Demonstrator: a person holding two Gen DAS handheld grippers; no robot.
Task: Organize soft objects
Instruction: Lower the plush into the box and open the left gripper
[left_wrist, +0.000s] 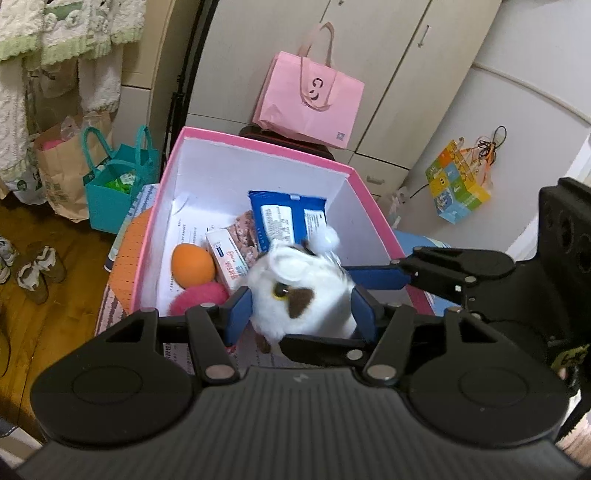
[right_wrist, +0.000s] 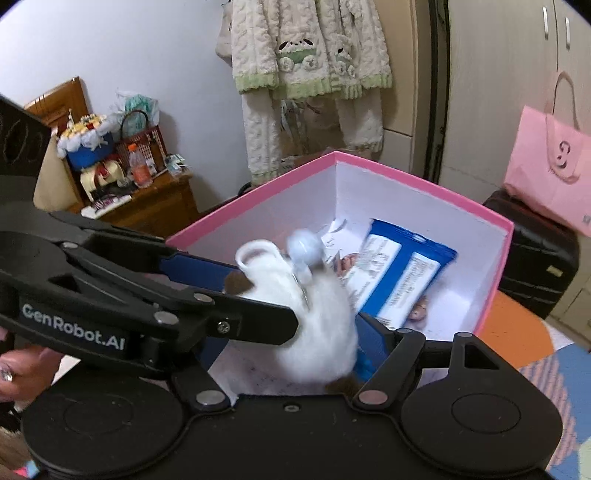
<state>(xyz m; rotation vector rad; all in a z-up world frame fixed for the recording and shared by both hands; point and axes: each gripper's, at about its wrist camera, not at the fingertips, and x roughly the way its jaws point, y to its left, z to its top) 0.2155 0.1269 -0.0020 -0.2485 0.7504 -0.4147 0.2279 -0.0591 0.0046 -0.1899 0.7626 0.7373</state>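
Observation:
A white plush toy (left_wrist: 299, 291) with brown patches and a pale blue pompom is held above the open pink box (left_wrist: 192, 140). My left gripper (left_wrist: 301, 306) is shut on the plush, blue pads on both its sides. My right gripper (right_wrist: 295, 332) also has its fingers on either side of the same plush (right_wrist: 317, 325); the left gripper crosses in front and hides one finger. In the box lie an orange ball (left_wrist: 192, 269), a pink fuzzy ball (left_wrist: 199, 299), a blue wipes pack (left_wrist: 286, 218) and a small carton (left_wrist: 227, 262).
A pink paper bag (left_wrist: 310, 99) sits on a dark suitcase (right_wrist: 535, 258) behind the box. A teal bag (left_wrist: 114, 188) and a brown paper bag (left_wrist: 62, 166) stand left of it. Clothes (right_wrist: 310, 74) hang on the wall. A wooden cabinet (right_wrist: 155, 206) holds clutter.

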